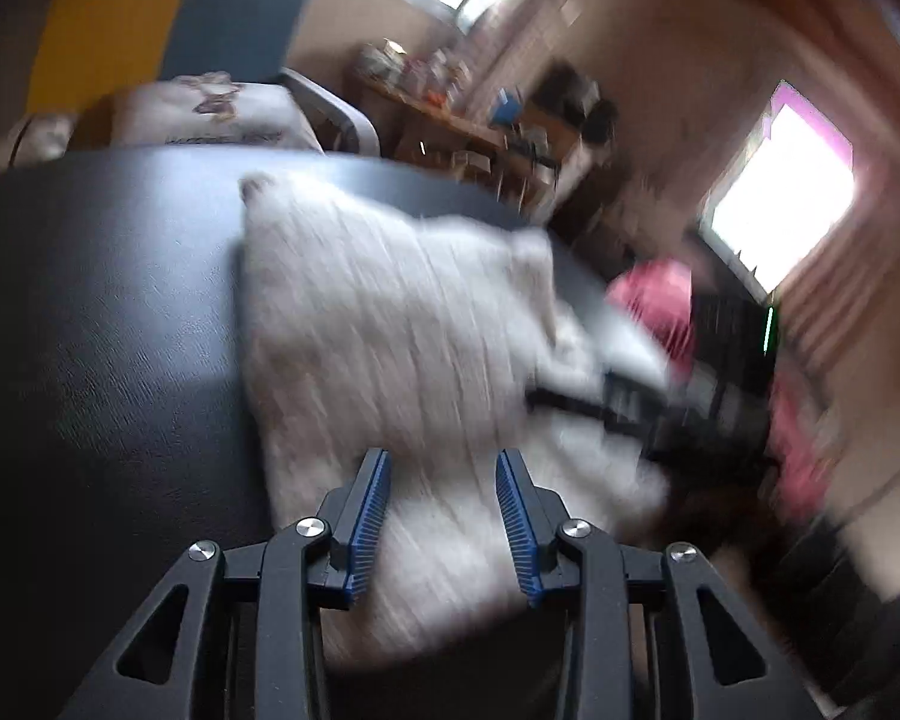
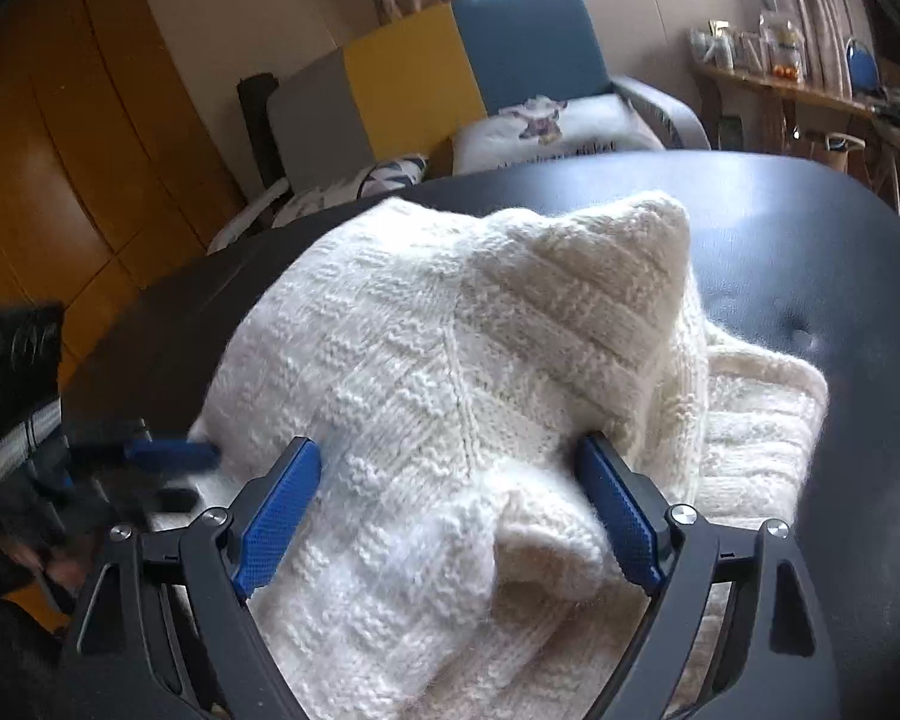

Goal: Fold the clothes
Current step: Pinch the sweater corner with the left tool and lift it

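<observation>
Together we look along two hand-held grippers at a cream knitted sweater lying in a heap on a dark, padded table.

Starting at the far left of the right wrist view, wooden cupboard doors fill the wall. Lower down, the left gripper comes in from the left edge, blurred; one blue pad lies against the sweater's left edge, and we cannot tell from this view how wide it stands. Moving right, the sweater rises in a soft mound at the middle of the table, with a ribbed flap standing up toward its right side and a flatter layer spreading out beneath it. The right gripper stands wide open over the near part of the mound, its blue fingers on either side of a bunched fold, holding nothing. Behind the table we see a chair with yellow and blue panels and, further right, a cluttered shelf.

In the left wrist view, which is heavily blurred, the left gripper is open, with the sweater passing under the gap between its fingers. To the right, the right gripper shows as a dark smear at the sweater's edge, beside a pink sleeve.
</observation>
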A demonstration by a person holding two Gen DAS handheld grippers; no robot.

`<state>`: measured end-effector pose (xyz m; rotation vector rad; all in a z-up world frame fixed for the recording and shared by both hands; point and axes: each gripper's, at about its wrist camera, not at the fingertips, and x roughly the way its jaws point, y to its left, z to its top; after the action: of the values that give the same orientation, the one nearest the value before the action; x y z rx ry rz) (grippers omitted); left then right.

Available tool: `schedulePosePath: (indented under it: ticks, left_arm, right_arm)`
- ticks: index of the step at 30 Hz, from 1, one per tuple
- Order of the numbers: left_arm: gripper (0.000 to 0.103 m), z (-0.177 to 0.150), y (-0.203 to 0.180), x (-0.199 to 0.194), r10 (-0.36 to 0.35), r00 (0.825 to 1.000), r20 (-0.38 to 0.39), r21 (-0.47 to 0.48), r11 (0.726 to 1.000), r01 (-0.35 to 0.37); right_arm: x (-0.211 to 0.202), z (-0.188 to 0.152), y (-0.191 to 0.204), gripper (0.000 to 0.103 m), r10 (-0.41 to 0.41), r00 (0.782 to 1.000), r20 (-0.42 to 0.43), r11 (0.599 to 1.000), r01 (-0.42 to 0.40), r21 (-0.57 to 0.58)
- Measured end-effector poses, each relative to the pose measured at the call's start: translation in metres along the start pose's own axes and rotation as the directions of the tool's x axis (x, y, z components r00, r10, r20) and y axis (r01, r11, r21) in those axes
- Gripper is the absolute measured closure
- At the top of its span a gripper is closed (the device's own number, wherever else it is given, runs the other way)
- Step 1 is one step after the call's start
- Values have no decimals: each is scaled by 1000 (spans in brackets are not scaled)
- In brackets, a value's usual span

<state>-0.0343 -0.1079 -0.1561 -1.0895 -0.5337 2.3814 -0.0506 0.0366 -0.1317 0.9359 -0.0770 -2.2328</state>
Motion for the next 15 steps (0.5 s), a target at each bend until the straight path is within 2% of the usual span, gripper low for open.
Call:
schedulePosePath:
  ticks: [3, 7, 10, 15]
  left_arm:
    - [66, 34, 27, -1, 24, 999, 27, -45, 999, -23]
    - [64, 74, 74, 19, -83, 996, -17, -176, 981, 78]
    - [59, 97, 105, 40, -174, 983, -59, -268, 951, 152]
    - [57, 113, 128, 74, -228, 964, -140, -332, 927, 172]
  right_arm:
    - [12, -2, -7, 13, 2, 1000, 3, 1000, -2, 12]
    - [9, -3, -15, 13, 32, 999, 31, 999, -32, 20]
    - [6, -6, -20, 13, 48, 998, 47, 998, -50, 26]
    - [8, -5, -23, 13, 56, 997, 56, 998, -57, 19]
